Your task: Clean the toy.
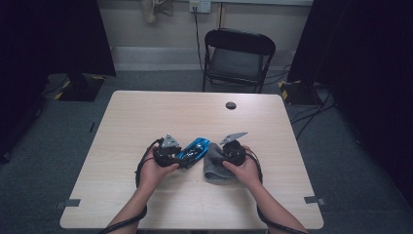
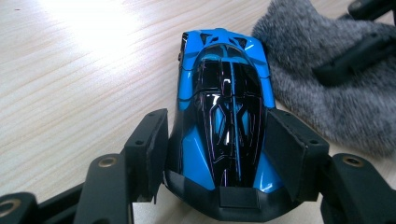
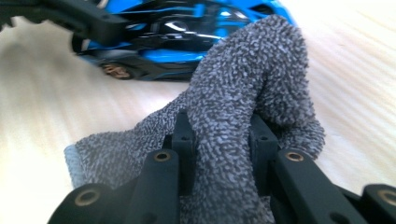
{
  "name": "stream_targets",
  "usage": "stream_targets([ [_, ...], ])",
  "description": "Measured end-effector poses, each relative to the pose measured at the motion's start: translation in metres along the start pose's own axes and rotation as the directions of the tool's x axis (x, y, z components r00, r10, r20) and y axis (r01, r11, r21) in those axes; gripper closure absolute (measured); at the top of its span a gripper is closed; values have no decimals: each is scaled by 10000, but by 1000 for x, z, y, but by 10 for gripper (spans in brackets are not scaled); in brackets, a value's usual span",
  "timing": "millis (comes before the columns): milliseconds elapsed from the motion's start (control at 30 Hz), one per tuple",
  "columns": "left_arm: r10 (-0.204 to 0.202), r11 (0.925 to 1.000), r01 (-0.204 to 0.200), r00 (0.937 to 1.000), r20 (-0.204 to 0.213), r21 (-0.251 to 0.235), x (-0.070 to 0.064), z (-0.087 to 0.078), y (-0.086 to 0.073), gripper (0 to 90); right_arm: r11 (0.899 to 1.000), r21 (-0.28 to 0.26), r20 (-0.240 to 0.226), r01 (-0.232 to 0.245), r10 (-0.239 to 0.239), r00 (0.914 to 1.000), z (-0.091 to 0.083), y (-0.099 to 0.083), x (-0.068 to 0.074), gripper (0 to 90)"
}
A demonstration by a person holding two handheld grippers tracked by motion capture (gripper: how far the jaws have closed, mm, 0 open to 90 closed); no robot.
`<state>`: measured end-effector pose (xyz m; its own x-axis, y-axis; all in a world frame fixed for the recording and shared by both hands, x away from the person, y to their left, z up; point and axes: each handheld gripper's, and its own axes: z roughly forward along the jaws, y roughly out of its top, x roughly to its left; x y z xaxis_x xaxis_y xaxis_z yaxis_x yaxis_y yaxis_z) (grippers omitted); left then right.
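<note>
The left gripper (image 2: 219,154) clamps the blue toy car (image 2: 224,112). The right gripper (image 3: 222,140) pinches the grey cloth (image 3: 243,93), which touches the car mid-desk (image 1: 146,112), well clear of every edge.

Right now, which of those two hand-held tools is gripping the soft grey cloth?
The right tool: its jaws pinch a fold of the grey cloth. The left tool clamps the blue toy car instead.

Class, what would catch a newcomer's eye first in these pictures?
The glossy blue toy car stands out, near the middle of the pale wooden table, with the left hand-held gripper closed around its sides. Right beside it, the right hand-held gripper pinches a bunched grey cloth that touches the car.
</note>
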<state>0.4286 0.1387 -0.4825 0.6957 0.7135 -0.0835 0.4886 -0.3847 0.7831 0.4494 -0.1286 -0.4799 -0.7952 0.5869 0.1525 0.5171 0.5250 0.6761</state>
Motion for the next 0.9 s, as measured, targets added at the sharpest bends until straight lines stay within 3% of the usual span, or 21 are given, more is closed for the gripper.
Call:
stream_targets([
  [300,-45,10000,45,10000,-11,-4,0,0,0,407,9985,49,-575,539,-535,9969,6,0,25,708],
  [533,-52,10000,52,10000,-39,13,-1,0,0,407,9954,34,-1097,961,-952,9894,14,1,48,708],
  [900,-56,10000,56,10000,-47,12,-1,0,0,408,9936,-11,-1343,1127,-1118,9846,18,1,58,708],
])
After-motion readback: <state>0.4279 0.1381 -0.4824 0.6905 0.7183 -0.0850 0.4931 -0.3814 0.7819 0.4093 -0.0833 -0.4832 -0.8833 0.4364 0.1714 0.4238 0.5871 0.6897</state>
